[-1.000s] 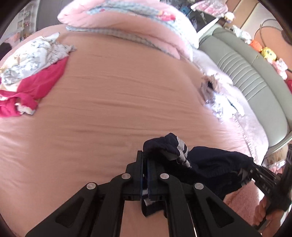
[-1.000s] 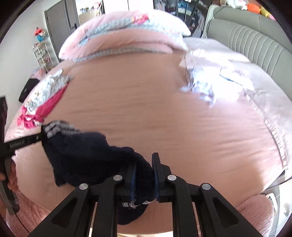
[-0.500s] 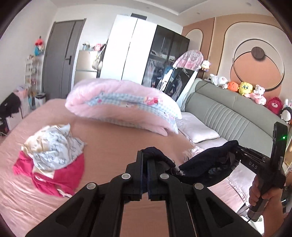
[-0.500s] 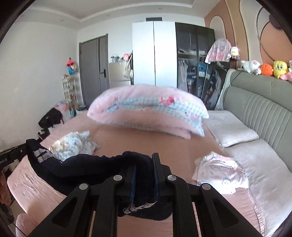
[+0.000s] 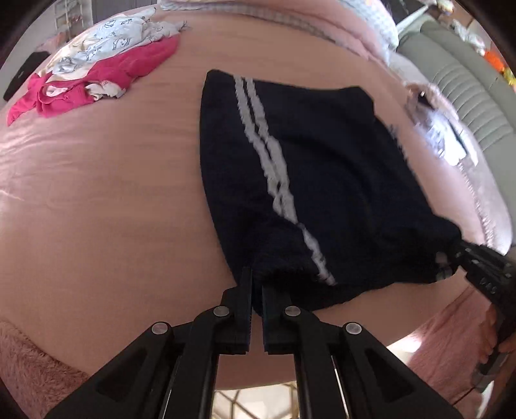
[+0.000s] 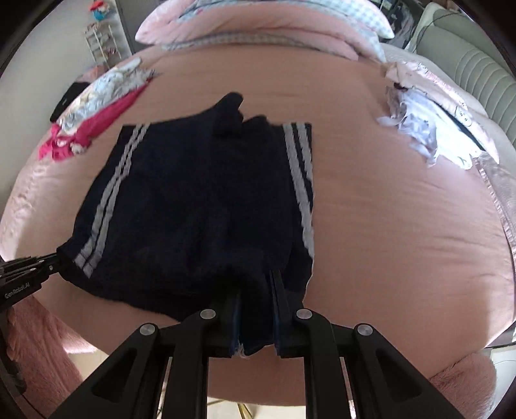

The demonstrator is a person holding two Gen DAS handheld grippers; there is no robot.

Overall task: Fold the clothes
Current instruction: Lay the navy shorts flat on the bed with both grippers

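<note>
A pair of navy shorts (image 6: 200,206) with two white side stripes lies spread flat on the pink bed (image 6: 387,209), legs pointing away; it also shows in the left wrist view (image 5: 322,180). My left gripper (image 5: 256,283) is shut on the waistband's left corner. My right gripper (image 6: 256,283) is shut on the waistband's right corner. Each gripper shows at the edge of the other's view: the right one (image 5: 464,254) and the left one (image 6: 48,264). The waistband sits at the near edge of the bed.
A heap of red and white printed clothes (image 5: 93,74) lies at the far left of the bed. Pale folded garments (image 6: 432,129) lie at the far right. A pink duvet (image 6: 258,29) is rolled at the back. A grey-green headboard (image 6: 477,64) stands right.
Both grippers swung up and then down. The shorts, bunched and hanging between them before, are now laid out flat on the bed.
</note>
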